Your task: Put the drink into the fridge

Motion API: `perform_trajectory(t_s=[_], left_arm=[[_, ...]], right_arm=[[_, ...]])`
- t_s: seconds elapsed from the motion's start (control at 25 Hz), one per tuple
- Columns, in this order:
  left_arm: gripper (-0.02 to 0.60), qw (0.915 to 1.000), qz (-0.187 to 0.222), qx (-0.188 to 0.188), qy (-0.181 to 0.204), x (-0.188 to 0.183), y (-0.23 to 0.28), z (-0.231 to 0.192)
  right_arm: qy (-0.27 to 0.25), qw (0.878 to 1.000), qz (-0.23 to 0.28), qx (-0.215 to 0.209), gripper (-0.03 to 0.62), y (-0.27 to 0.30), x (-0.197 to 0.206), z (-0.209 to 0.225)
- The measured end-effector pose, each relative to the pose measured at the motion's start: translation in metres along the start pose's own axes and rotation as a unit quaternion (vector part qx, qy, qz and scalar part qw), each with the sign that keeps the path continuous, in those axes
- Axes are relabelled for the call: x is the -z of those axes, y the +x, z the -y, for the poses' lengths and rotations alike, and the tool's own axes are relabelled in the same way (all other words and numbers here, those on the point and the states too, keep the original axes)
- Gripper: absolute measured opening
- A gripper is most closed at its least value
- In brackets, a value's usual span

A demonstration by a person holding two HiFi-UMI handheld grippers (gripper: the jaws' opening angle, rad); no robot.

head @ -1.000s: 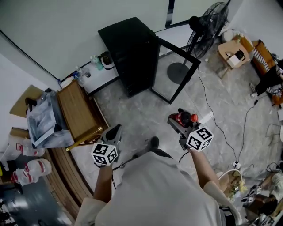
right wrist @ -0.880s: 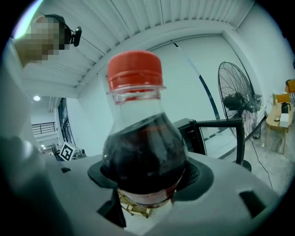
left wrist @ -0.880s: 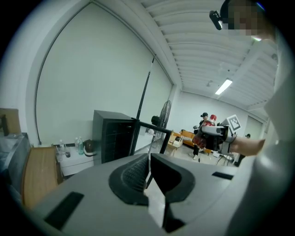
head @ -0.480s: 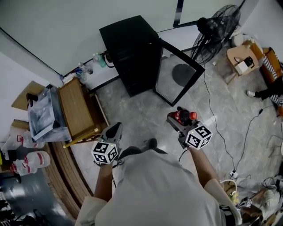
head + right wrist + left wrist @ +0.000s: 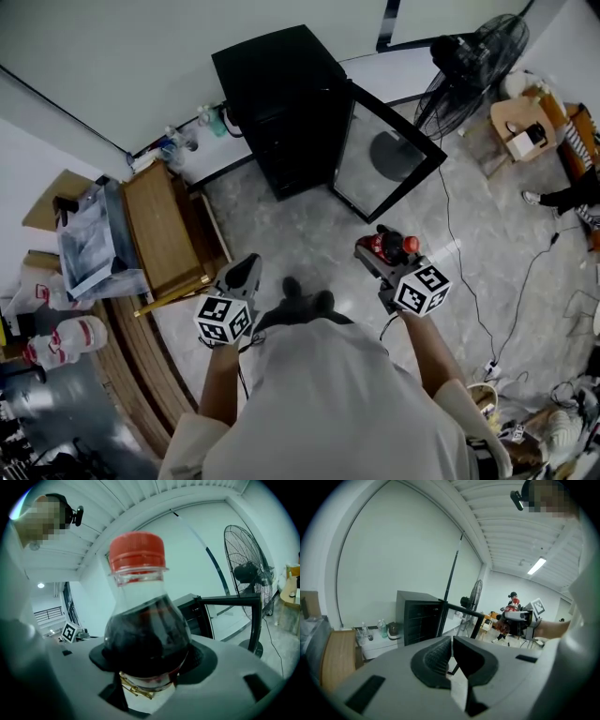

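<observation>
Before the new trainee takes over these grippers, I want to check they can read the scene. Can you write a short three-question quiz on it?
1. What is the right gripper shut on?
A. a red-capped bottle of dark drink
B. a mug
C. nothing

2. True or false: the black fridge stands with its glass door swung open.

3. Fill in: the left gripper has its jaws together with ____ between them.

Key: 1 A; 2 true; 3 nothing.
</observation>
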State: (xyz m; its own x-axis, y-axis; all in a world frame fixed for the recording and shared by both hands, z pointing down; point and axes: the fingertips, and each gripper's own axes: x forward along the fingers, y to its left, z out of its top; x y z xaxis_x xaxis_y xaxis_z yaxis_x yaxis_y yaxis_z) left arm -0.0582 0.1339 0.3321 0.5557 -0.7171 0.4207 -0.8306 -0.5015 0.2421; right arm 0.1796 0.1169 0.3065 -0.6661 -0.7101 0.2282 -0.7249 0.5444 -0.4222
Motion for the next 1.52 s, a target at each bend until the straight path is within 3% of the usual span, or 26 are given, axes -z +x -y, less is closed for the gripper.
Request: perform_trajectory(t_s=[0.52,0.84,1.16,1.52], left_arm=[[0.014,0.9978,-0.014,0.064,-0.001,-0.032,0.065,-0.071],[0.014,0.9963,-0.022,0.083,-0.005,-0.038,0.082,-0.126],[0.014,0.9961,-0.030,0.080,-0.022,-0.032,0.093,-0.159],[0.014,0.9972,-0.032,0.053,-0.042,-0.030,0.119,-0.176]], right_arm=[[0.014,0.999,0.013,0.027,0.310,0.077,-0.026,0.006],[0.015,0.999,0.016,0.039,0.310,0.130,-0.039,0.001],[0.012,0.999,0.004,0.047,0.310,0.166,-0.042,0.008],[0.000,0.999,-0.021,0.024,0.310,0.203,-0.050,0.038]])
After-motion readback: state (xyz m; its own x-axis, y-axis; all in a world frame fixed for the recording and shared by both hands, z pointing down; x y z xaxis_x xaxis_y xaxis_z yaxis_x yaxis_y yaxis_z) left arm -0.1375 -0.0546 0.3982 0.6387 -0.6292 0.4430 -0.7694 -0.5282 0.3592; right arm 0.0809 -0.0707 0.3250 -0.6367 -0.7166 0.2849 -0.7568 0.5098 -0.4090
